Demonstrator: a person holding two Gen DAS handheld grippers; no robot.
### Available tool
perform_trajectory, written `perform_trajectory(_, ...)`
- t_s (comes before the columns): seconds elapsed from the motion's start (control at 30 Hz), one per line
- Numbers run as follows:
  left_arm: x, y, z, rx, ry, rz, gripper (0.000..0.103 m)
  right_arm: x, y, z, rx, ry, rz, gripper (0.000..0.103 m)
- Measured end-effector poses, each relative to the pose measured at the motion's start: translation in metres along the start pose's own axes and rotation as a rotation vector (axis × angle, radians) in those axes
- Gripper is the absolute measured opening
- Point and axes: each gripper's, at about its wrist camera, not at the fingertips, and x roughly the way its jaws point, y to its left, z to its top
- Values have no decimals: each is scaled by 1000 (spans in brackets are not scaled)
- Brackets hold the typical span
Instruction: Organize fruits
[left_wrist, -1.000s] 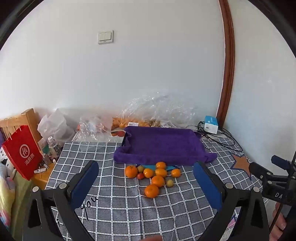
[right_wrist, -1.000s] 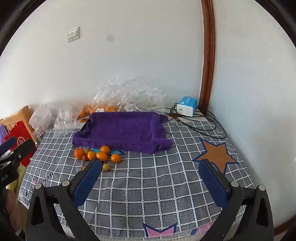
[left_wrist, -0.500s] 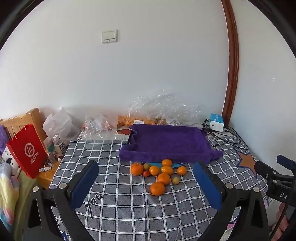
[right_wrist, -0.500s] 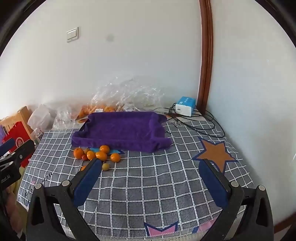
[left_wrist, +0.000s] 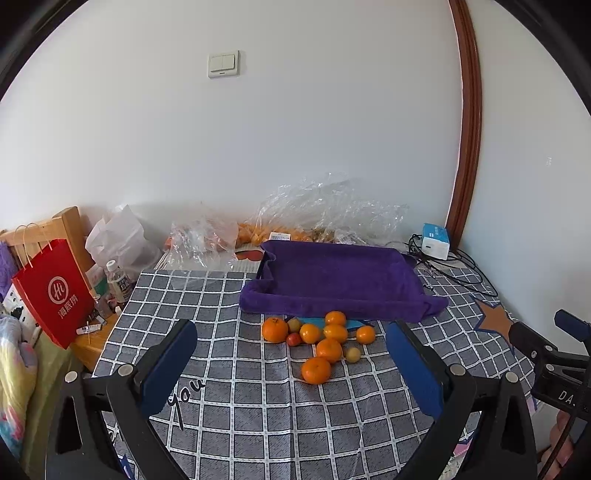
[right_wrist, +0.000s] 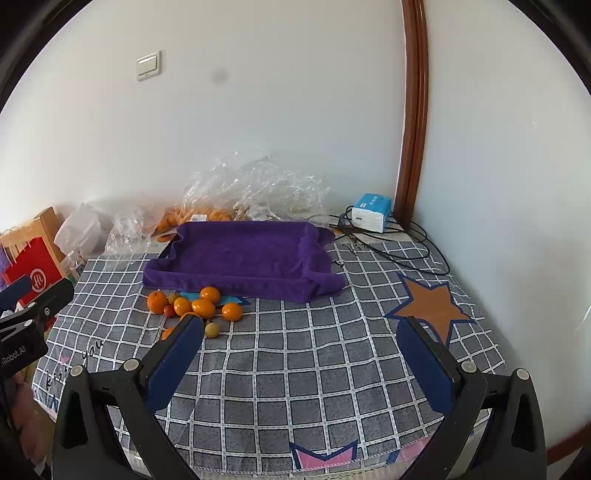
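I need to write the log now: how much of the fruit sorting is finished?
Done: nothing visible; the purple tray holds no fruit. In hand: nothing; the left gripper and right gripper are both open. Left: all the fruits, lying loose on the tablecloth before the tray.

"you" on tablecloth (left_wrist: 192, 397); "Robot.AI" on left hand-held gripper (right_wrist: 22, 350); "DA" on right hand-held gripper (left_wrist: 565, 395).

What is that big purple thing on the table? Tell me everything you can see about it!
The purple towel looks soft and fuzzy. It is draped over a tray-like shape, so its edges stand up as a low rim and the middle sinks flat. Nothing lies in it. It sits on the checked tablecloth, with clear plastic bags behind and the loose fruit by its front edge, where a corner flops outward.
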Motion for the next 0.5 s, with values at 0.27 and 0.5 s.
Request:
perform_trajectory(0.27, -1, 5, 1, -18, -6, -1, 103, -3, 6, -1, -30, -11, -2, 103)
perform_trajectory(0.5, 0, 5, -2, -10, 0, 6, 103, -4, 8, 0, -31, -15, -1, 103)
